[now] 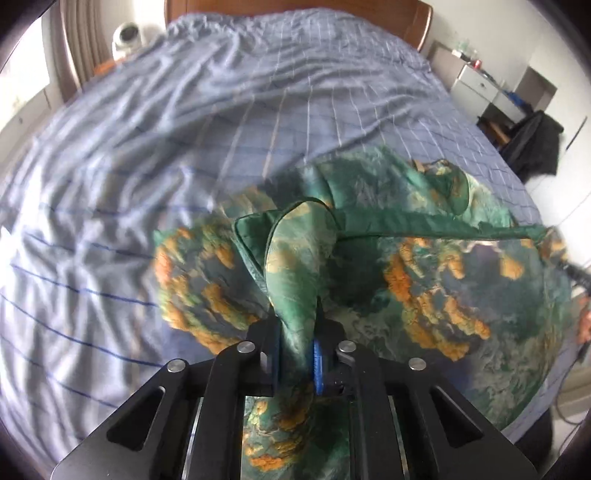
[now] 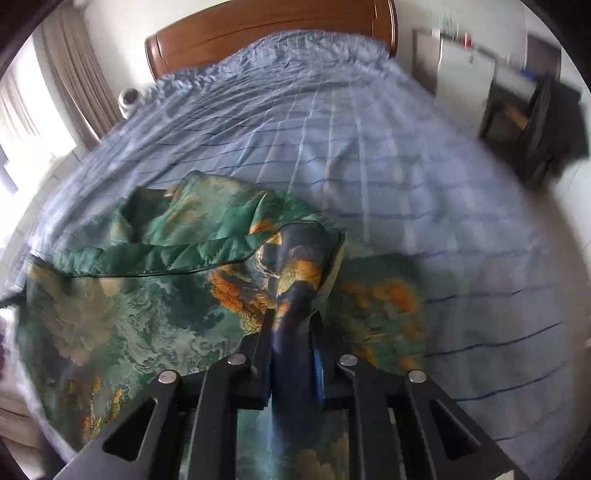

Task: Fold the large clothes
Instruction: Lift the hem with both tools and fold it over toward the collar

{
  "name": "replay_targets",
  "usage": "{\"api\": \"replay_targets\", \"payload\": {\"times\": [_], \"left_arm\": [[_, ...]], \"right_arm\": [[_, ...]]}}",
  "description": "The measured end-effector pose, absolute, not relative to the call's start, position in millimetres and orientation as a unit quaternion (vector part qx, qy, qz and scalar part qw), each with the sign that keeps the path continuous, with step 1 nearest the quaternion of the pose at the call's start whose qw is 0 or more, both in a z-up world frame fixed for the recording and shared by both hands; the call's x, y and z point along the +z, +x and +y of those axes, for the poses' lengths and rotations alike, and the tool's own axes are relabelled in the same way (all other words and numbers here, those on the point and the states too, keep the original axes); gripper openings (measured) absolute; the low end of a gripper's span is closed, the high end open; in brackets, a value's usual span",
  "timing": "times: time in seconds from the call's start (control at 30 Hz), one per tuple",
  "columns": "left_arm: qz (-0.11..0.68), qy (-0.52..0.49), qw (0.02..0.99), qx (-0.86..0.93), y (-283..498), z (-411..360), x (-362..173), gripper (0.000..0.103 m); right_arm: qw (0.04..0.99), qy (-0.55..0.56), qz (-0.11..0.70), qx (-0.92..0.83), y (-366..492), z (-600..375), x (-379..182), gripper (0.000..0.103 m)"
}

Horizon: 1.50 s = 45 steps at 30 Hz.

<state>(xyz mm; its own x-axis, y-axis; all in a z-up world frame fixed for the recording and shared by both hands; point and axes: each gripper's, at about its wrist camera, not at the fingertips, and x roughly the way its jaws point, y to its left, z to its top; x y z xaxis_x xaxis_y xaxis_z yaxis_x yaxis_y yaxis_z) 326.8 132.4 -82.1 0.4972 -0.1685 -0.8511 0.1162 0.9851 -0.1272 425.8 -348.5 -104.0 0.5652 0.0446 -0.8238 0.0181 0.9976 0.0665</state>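
A large green garment with orange and blue print (image 1: 436,266) lies spread on the bed near its front edge; it also shows in the right wrist view (image 2: 122,317). My left gripper (image 1: 298,325) is shut on a bunched fold of the garment and holds it lifted. My right gripper (image 2: 291,325) is shut on another bunched fold, a dark blue and orange part, also lifted. A taut green hem (image 1: 424,223) runs between the two held parts. The right gripper's body shows faintly at the right edge of the left wrist view (image 1: 576,273).
The bed (image 1: 184,147) has a wrinkled blue checked sheet and a wooden headboard (image 2: 258,33). A white nightstand (image 1: 480,92) and a dark chair with black clothing (image 1: 535,144) stand on the right. Curtains (image 2: 74,81) and a small white device (image 1: 127,37) are on the left.
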Motion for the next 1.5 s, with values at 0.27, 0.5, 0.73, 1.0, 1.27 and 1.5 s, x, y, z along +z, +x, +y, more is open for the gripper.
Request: {"api": "replay_targets", "payload": {"times": [0.27, 0.5, 0.73, 1.0, 1.27, 1.5], "left_arm": [[0.382, -0.007, 0.924, -0.016, 377, 127, -15, 0.01], [0.409, 0.001, 0.912, 0.04, 429, 122, -109, 0.011], [0.4, -0.073, 0.913, 0.03, 419, 144, -169, 0.018], [0.389, -0.064, 0.919, 0.03, 425, 138, -178, 0.019], [0.388, -0.074, 0.918, 0.025, 425, 141, -180, 0.019], [0.389, -0.073, 0.918, 0.025, 425, 141, -180, 0.019]], "right_arm": [[0.943, -0.024, 0.328, -0.056, 446, -340, -18, 0.015], [0.931, -0.082, 0.342, -0.1, 504, -330, -81, 0.015], [0.917, -0.042, 0.386, -0.086, 510, -336, -178, 0.016], [0.922, 0.009, 0.378, -0.083, 512, -353, -198, 0.02], [0.922, 0.011, 0.377, -0.083, 511, -353, -199, 0.02], [0.923, 0.015, 0.377, -0.08, 513, -354, -201, 0.02]]}}
